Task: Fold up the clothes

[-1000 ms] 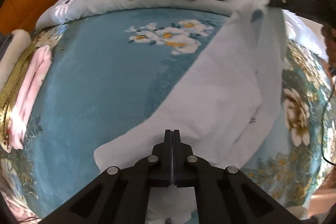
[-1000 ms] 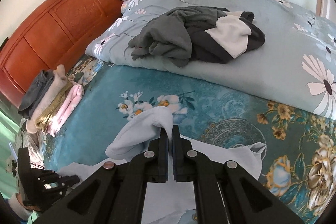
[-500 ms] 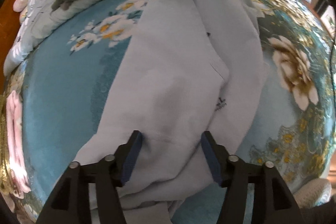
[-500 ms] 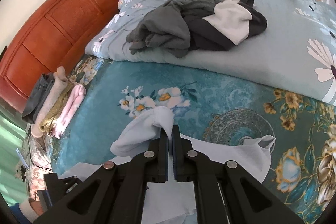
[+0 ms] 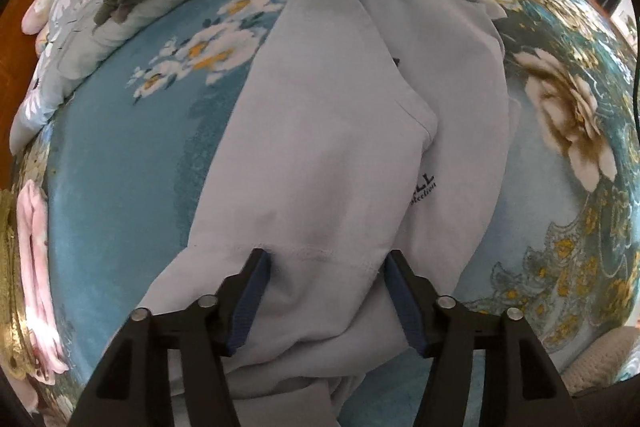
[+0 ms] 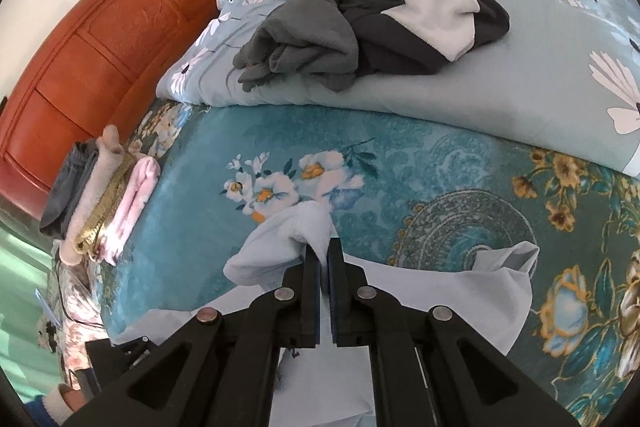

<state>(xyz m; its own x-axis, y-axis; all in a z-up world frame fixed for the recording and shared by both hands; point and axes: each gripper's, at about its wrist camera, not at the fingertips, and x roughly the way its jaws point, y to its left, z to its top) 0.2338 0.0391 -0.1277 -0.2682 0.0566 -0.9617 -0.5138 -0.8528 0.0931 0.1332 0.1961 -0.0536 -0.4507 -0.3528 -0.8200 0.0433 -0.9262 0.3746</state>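
Observation:
A pale blue sweatshirt [image 5: 328,155] lies along the teal floral bedspread [image 5: 128,187], with small dark lettering on its chest. My left gripper [image 5: 326,263] stands open just above the garment's hem seam, a fold of cloth between its blue pads without being pinched. In the right wrist view, my right gripper [image 6: 324,247] is shut on a bunched end of the same pale blue sweatshirt [image 6: 276,247], held a little above the bed. The rest of the garment spreads below and right of the fingers, with the collar opening [image 6: 508,259] at the right.
A heap of grey and dark clothes [image 6: 372,31] lies on the pale blue flowered duvet [image 6: 520,99] at the back. A stack of folded pink, gold and grey items [image 6: 100,207] sits at the bed's left edge by the orange wooden headboard [image 6: 88,59].
My left gripper was shut on the sweatshirt's edge a second ago; it has opened and now hovers over the hem. The right gripper stays shut on its bunched end, barely shifted.

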